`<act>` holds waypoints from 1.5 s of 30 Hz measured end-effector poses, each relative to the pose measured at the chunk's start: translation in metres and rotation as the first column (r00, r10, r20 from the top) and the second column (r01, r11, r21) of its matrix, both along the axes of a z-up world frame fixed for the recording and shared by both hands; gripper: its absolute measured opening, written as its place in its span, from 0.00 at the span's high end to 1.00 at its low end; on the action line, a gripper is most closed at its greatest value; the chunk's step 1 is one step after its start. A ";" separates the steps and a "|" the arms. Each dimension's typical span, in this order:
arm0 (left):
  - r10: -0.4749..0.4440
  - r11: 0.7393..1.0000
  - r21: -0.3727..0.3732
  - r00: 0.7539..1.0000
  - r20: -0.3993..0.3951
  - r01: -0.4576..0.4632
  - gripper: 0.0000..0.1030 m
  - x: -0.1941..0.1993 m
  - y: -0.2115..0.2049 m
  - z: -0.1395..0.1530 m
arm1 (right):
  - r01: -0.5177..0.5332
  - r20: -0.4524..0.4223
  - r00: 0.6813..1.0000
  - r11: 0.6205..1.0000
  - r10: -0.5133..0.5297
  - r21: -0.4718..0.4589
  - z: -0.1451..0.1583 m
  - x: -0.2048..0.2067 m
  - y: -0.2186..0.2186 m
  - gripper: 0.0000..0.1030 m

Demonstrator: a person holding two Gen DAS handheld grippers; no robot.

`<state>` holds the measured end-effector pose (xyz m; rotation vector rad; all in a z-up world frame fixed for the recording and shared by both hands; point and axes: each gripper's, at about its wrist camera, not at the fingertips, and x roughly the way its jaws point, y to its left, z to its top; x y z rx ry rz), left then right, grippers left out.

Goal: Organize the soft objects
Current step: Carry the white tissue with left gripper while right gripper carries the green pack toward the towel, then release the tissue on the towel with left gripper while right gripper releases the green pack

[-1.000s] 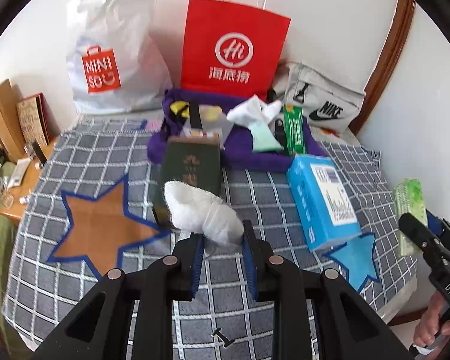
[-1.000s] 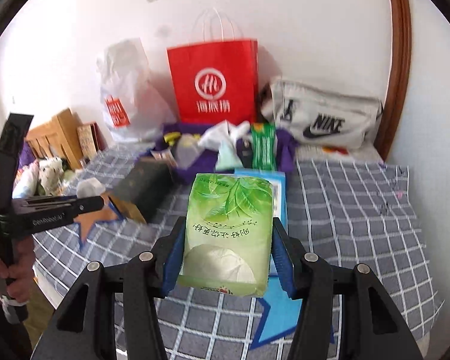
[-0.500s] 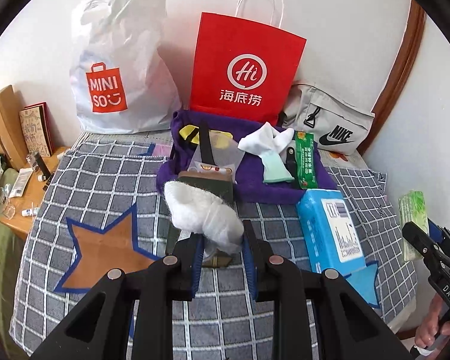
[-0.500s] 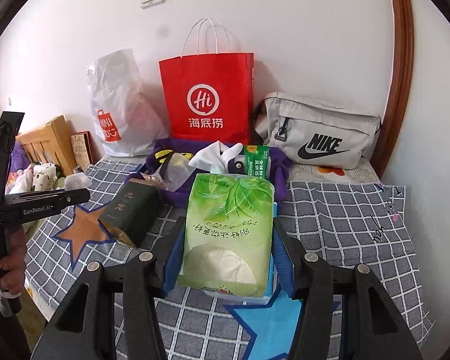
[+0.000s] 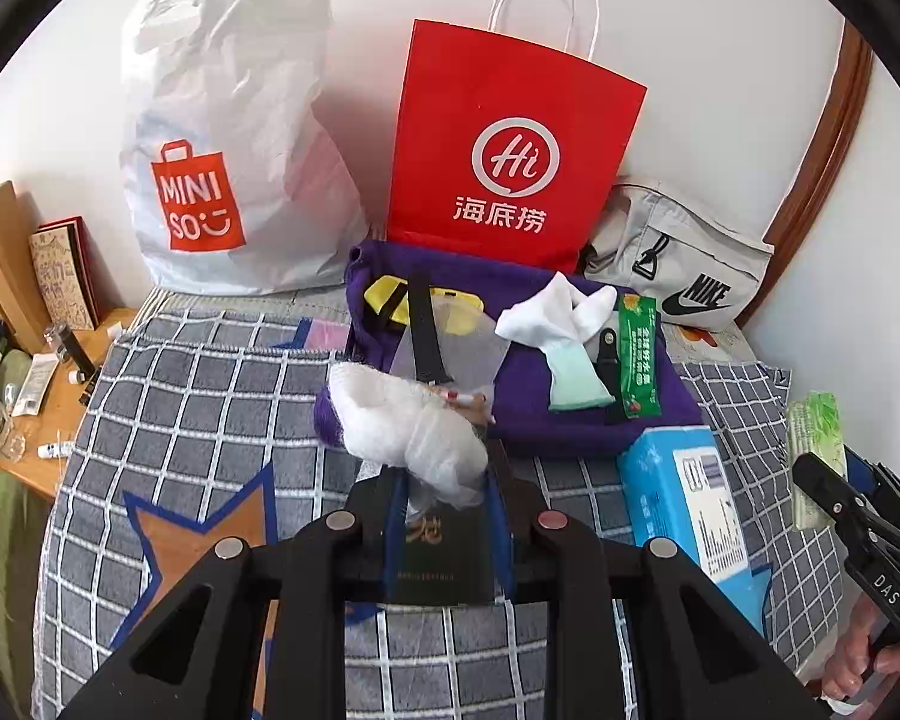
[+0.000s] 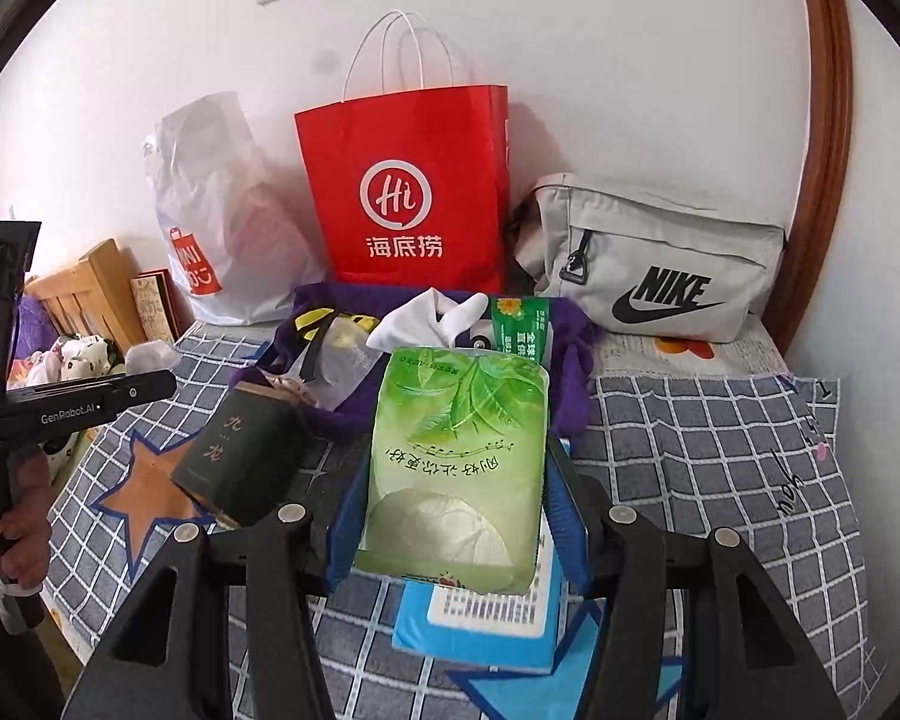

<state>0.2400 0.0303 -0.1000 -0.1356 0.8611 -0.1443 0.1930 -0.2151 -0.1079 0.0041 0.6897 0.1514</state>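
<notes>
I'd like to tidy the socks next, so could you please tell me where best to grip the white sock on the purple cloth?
Grip the white sock at its raised, bunched middle, coming from above; it lies limp on the purple cloth.

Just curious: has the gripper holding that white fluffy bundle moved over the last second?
Yes. The left gripper carried the white bundle forward, toward the red bag.

Left gripper (image 5: 444, 486) held level, jaws closed on a white gauze wad (image 5: 405, 420); right gripper (image 6: 456, 516) likewise level, blue pads (image 6: 561, 516) clamped on a green tissue pack (image 6: 459, 462); bare hand (image 6: 15, 534) grips the left handle; the right hand, at frame edge, apparently does likewise.
</notes>
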 end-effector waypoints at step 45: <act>-0.058 0.994 -0.100 0.991 -0.123 0.046 0.77 0.171 -0.023 -0.057 | -0.047 -0.135 0.989 0.997 0.055 0.061 -0.074 0.179 0.009 0.48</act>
